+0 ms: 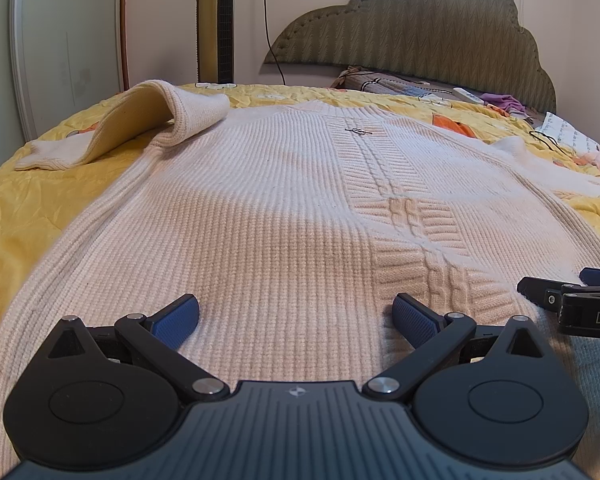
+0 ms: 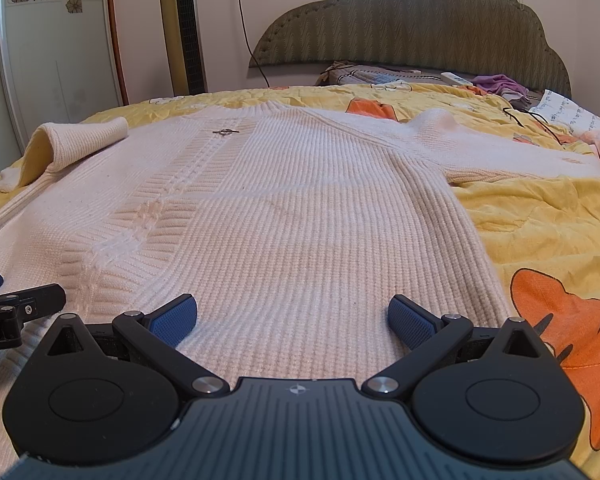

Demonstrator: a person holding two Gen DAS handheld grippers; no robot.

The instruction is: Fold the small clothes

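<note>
A cream knitted sweater lies flat on the yellow bedspread, front up, with a cable pattern down its middle and a small metal pin near the collar. Its left sleeve is folded over and humped up. Its right sleeve lies spread out to the right. My left gripper is open and empty over the hem. My right gripper is open and empty over the hem's right half. Each gripper shows at the other view's edge.
A green padded headboard stands at the far end, with pillows, a remote and purple cloth below it. A tower fan and a white door stand at the left. A black cord lies at the right.
</note>
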